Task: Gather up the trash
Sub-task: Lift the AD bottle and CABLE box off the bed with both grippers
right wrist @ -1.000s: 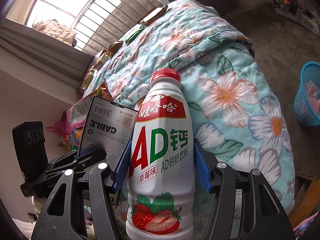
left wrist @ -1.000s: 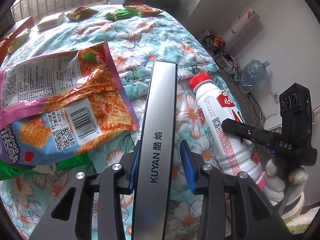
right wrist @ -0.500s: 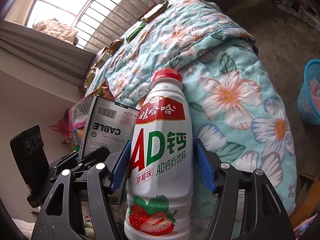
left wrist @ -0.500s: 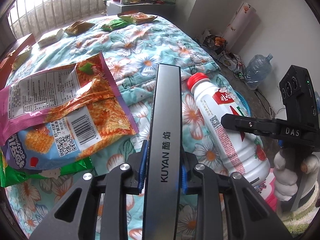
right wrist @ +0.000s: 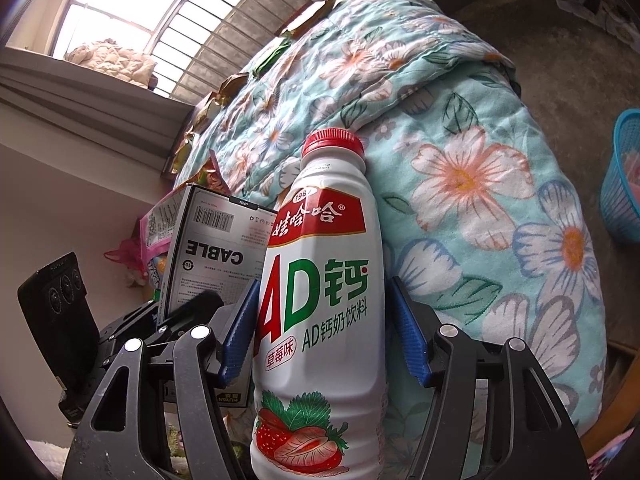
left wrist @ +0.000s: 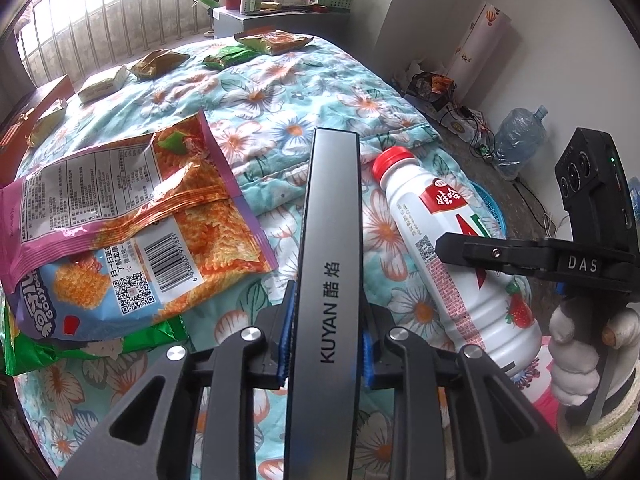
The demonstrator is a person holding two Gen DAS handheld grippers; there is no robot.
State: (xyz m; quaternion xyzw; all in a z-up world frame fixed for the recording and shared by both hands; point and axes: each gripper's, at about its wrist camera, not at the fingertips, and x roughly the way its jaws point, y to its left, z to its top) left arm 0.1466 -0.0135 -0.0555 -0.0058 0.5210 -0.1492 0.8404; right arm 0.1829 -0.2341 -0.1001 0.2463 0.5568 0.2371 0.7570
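Observation:
My left gripper [left wrist: 325, 340] is shut on a grey KUYAN cable box [left wrist: 330, 280], held edge-up above the floral bedspread [left wrist: 280, 120]. The box also shows in the right wrist view [right wrist: 216, 256], at the left. My right gripper [right wrist: 322, 332] holds a white strawberry AD milk bottle [right wrist: 320, 320] with a red cap; its blue pads [right wrist: 240, 336] sit against the bottle's sides. The bottle shows in the left wrist view [left wrist: 452, 256], to the right of the box. An orange and pink snack bag [left wrist: 120, 232] lies on the bed at the left.
Several snack wrappers [left wrist: 160, 62] lie at the bed's far end. A green wrapper [left wrist: 80, 344] sits under the snack bag. A blue basket [right wrist: 624, 176] stands on the floor right of the bed. A water jug [left wrist: 520, 136] and cables lie by the wall.
My left gripper's jaws have closed onto the cable box, which was loose between them one second ago. Both grippers have lifted slightly. The bottle stays in my right gripper.

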